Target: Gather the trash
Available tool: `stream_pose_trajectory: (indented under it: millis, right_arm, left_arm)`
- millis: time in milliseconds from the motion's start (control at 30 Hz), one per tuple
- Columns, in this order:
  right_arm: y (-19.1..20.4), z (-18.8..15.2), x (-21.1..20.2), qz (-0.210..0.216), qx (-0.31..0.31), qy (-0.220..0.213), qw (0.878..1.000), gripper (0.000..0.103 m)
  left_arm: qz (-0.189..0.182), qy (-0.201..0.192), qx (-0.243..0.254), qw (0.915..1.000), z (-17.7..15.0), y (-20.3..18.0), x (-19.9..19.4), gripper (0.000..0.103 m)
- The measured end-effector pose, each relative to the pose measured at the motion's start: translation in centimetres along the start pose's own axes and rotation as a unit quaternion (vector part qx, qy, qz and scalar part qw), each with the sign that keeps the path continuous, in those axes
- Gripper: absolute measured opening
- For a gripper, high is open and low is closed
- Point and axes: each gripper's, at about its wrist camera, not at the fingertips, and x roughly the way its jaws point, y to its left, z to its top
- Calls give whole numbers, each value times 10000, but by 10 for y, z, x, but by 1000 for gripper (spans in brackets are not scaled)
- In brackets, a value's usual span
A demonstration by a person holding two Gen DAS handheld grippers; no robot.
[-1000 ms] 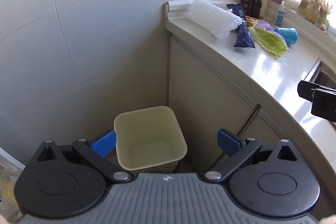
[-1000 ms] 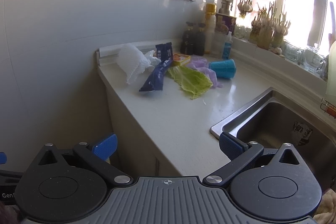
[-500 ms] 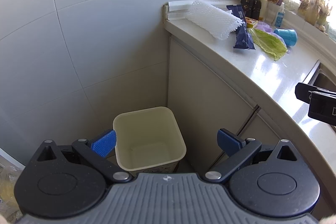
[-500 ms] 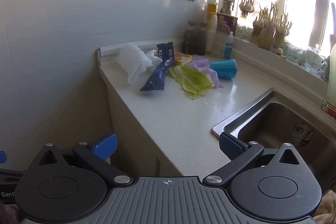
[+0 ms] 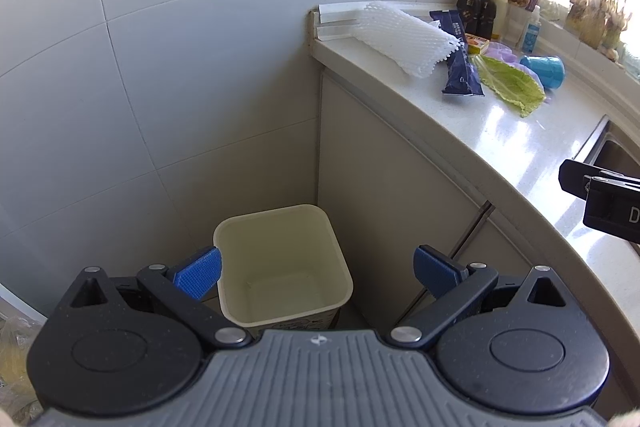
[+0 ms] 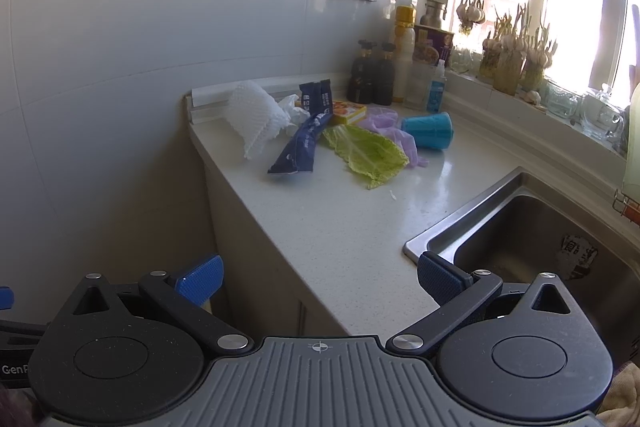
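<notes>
Both grippers, left (image 5: 316, 269) and right (image 6: 320, 277), are spread wide and hold nothing. The left hangs above the bin (image 5: 282, 263) (apparently bare inside); wrapper (image 6: 300, 145), leaf (image 6: 366, 153) and cup (image 6: 428, 130) lie on the counter (image 6: 340, 227).

legible text is scarce. in the right wrist view, the letters "gen" followed by a cut-off character stand in white on the black body of the left gripper (image 6: 12, 367) at the left frame edge. in the left wrist view, a single white "d" shows on the black body of the right gripper (image 5: 612, 199) at the right edge. the dark blue wrapper (image 6: 304, 143) on the countertop (image 6: 340, 227) carries white print, too small to read. a printed scrap in the sink (image 6: 576, 255) bears characters, illegible.
</notes>
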Motion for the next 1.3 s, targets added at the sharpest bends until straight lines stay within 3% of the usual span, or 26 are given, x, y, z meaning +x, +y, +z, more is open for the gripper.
stream_pose_trajectory:
  millis: [733,967,1300]
  right_arm:
    - [-4,1,8,22,-2,52,10000,103]
    - [-17,13,24,215,119,47,9997,103]
    - [-45,45,77,508,232,247,9981,103]
  left_arm:
    - [-4,27,-11,10000,4,-1,5,102]
    - [-15,-65,-94,9999,15,-2,20,102]
    - [-548,-475,227,9971,52,-20,54,102]
